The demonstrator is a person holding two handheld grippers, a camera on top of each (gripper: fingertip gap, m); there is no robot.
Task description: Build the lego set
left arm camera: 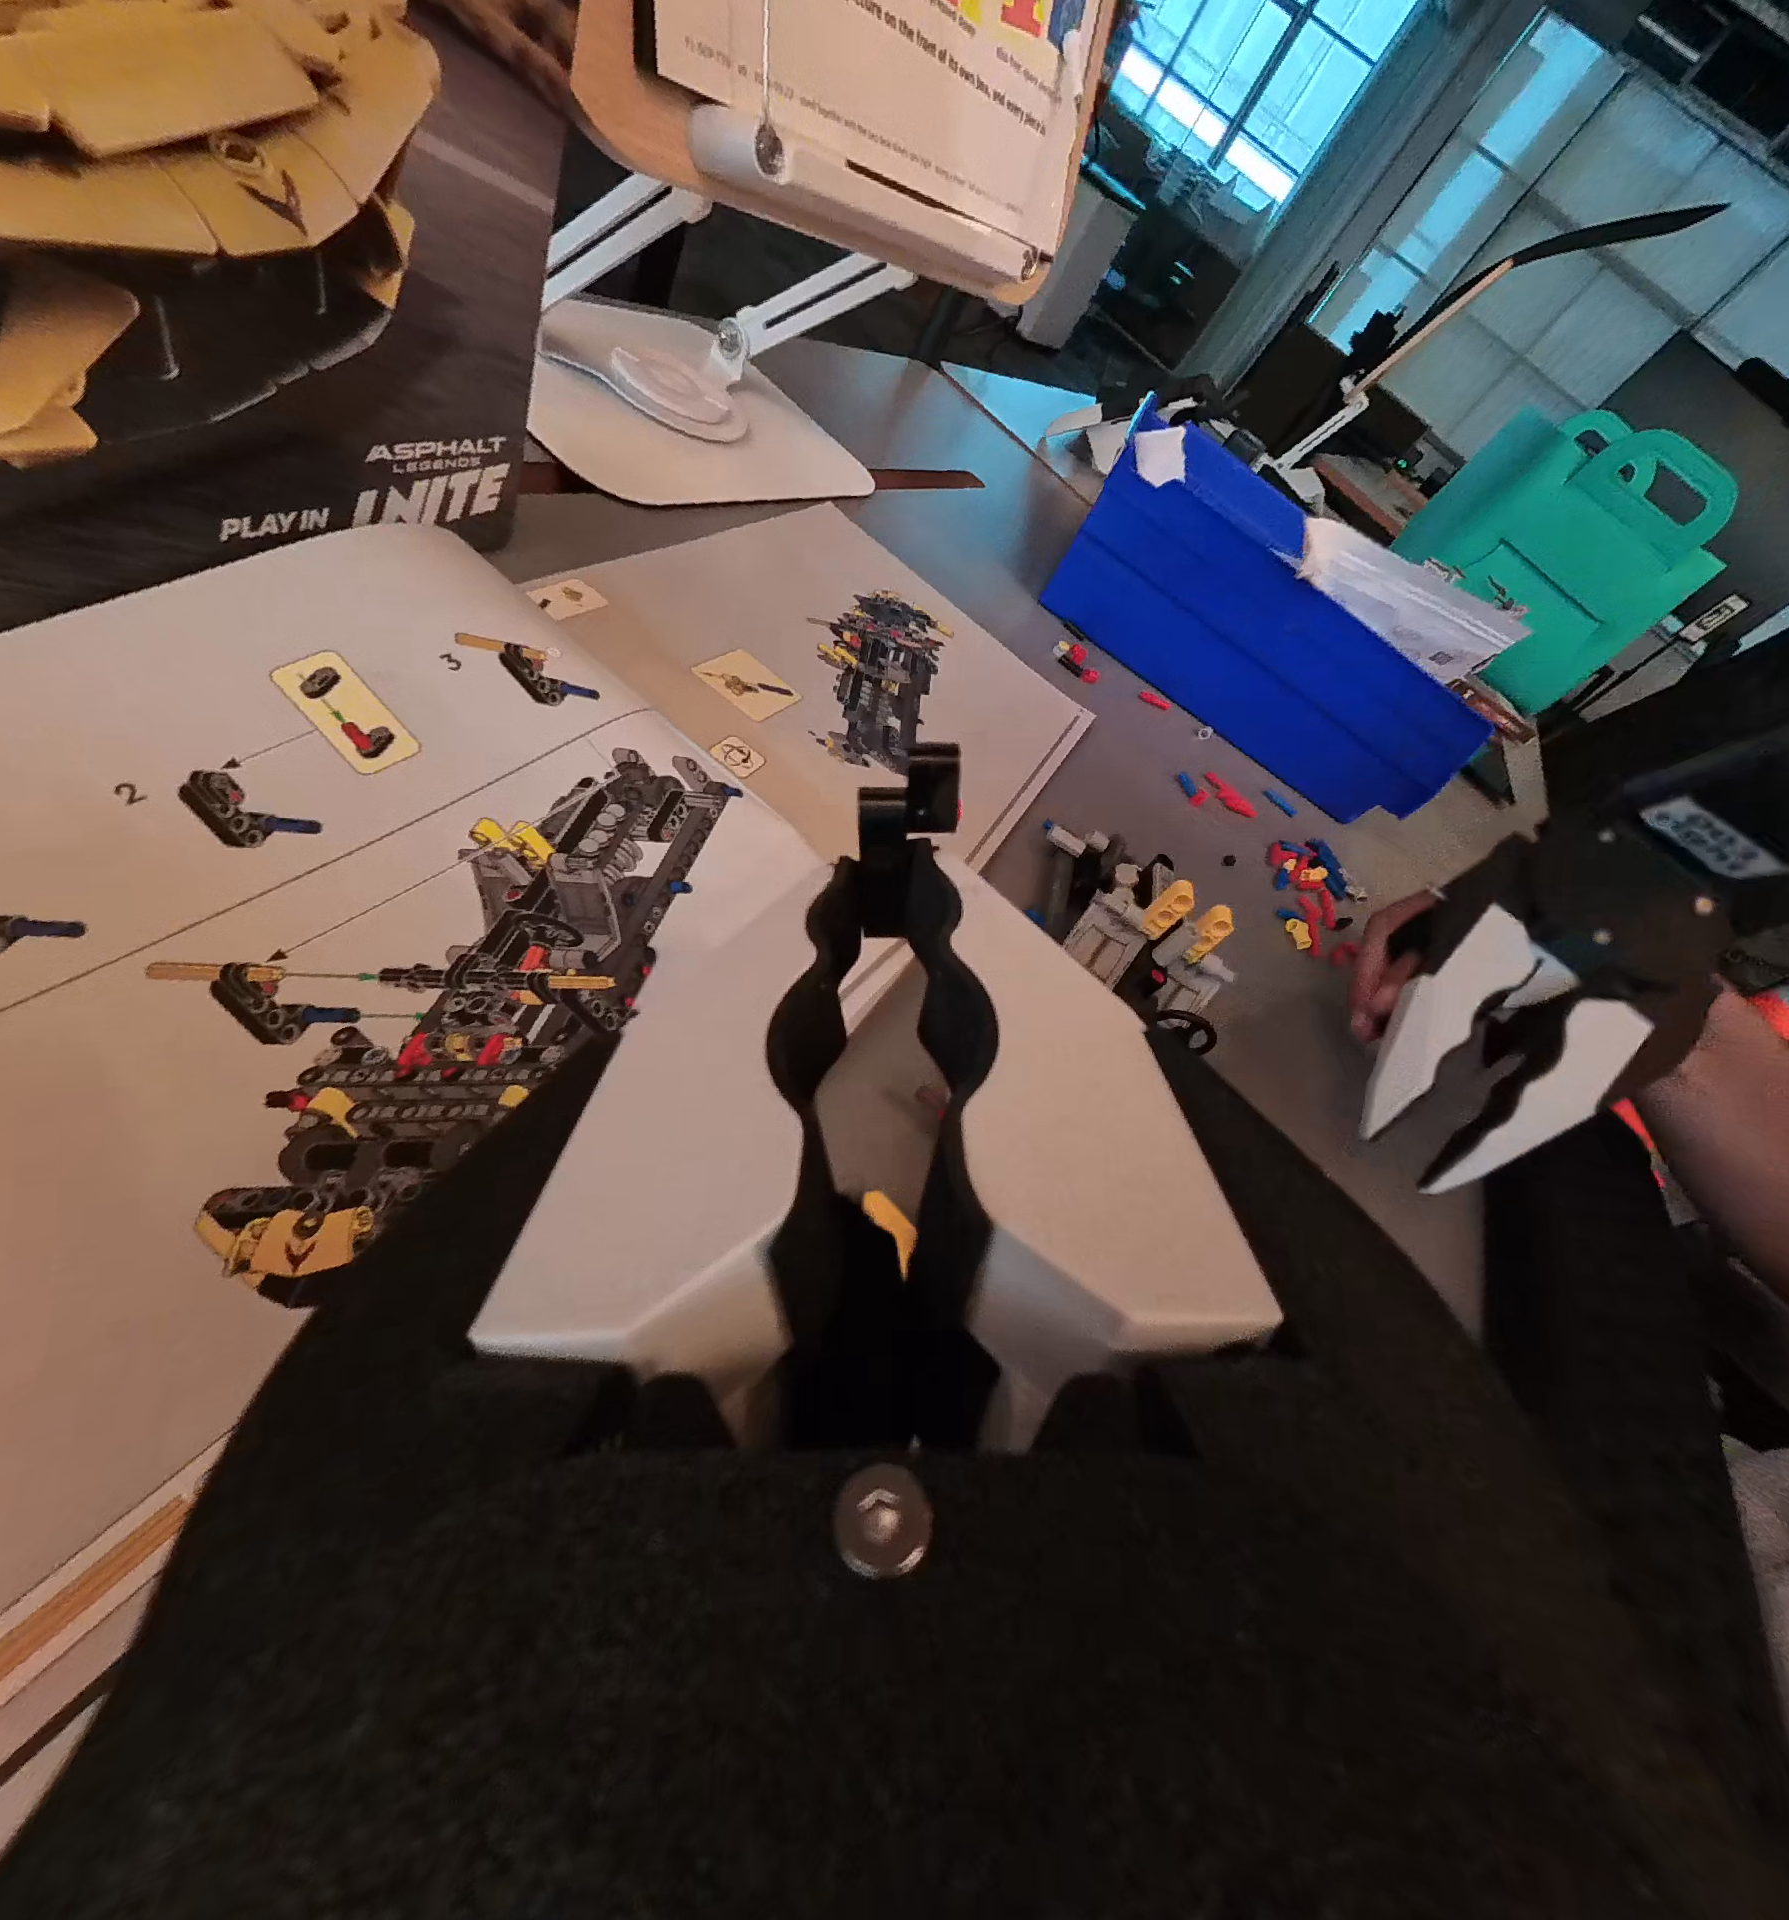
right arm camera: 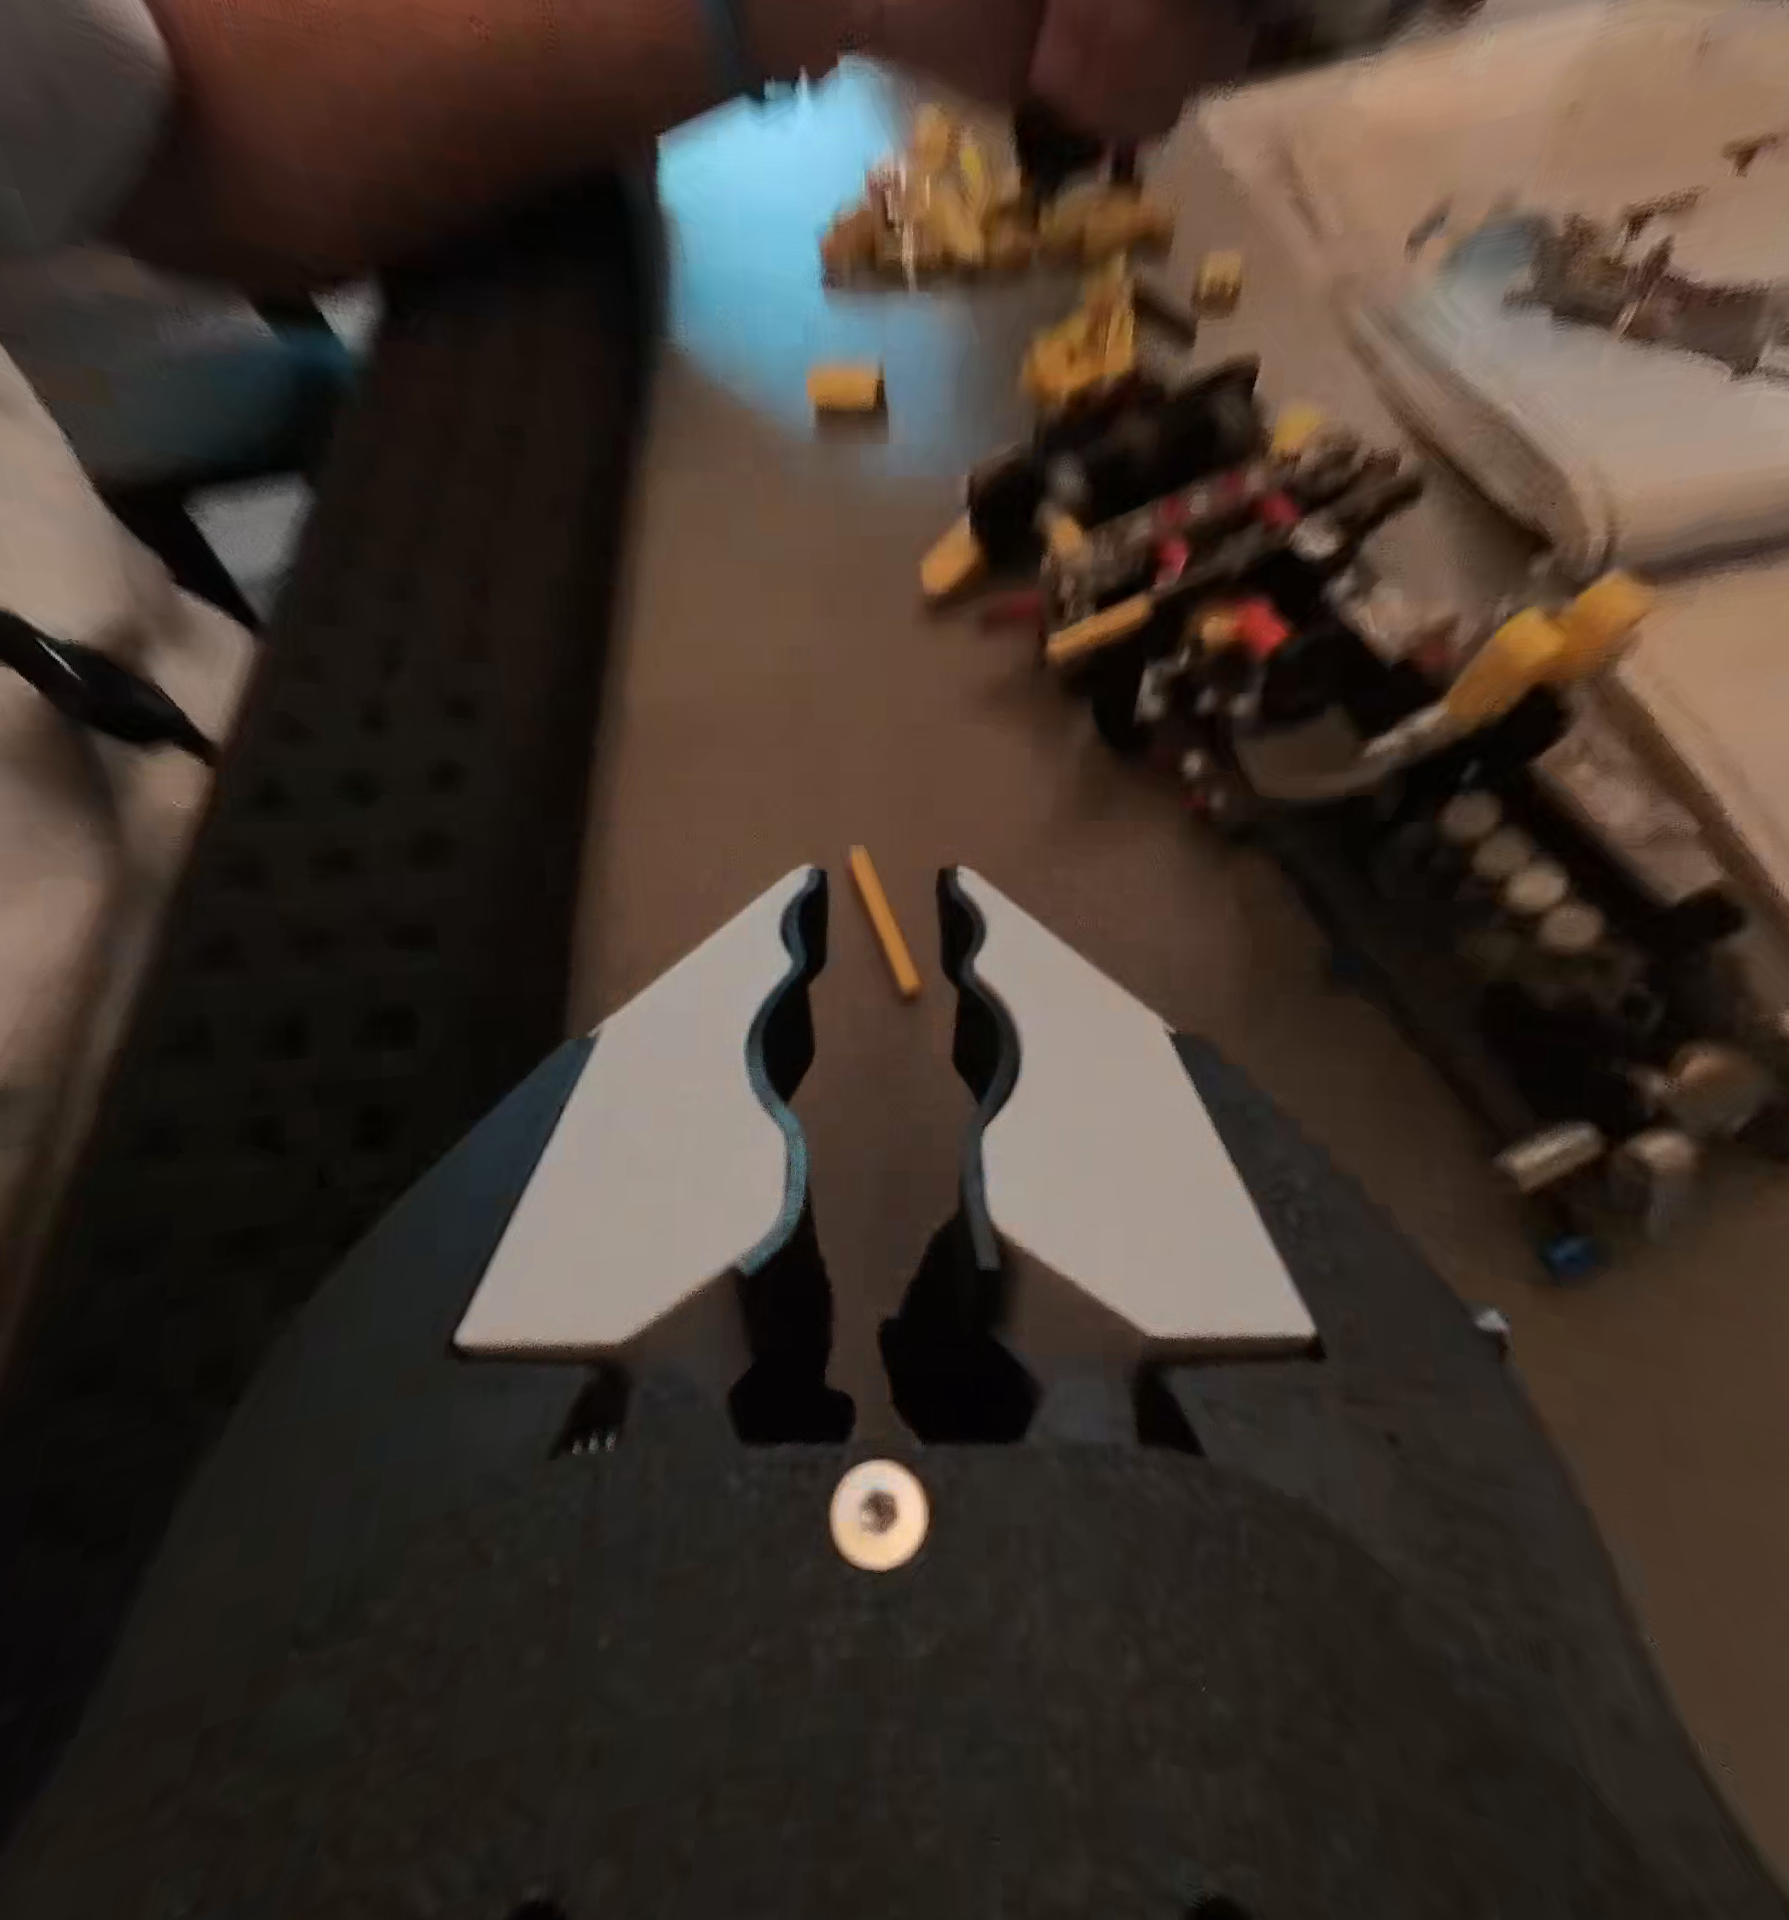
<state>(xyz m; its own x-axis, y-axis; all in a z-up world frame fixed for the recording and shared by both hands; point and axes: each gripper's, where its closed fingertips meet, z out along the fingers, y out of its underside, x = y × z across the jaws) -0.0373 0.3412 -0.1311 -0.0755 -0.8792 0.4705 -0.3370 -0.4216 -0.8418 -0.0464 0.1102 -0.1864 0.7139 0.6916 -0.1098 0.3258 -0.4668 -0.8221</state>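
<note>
Two grippers: left gripper (left arm camera: pixel 885 883) pinching a small black connector (left arm camera: pixel 909 805), light, rigid; right gripper (right arm camera: pixel 879 883) spread above a thin tan axle (right arm camera: pixel 883 921) on the worktop (right arm camera: pixel 817 675), slippery, best gripped mid-length

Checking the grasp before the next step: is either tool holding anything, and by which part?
The left tool pinches a small black connector piece by its lower end at the fingertips. The right tool is open, holding nothing.

Two grippers (left arm camera: pixel 895 883) (right arm camera: pixel 879 883), one blue bin (left arm camera: pixel 1254 665), one open instruction booklet (left arm camera: pixel 246 831), one box (left arm camera: pixel 194 260).
</note>
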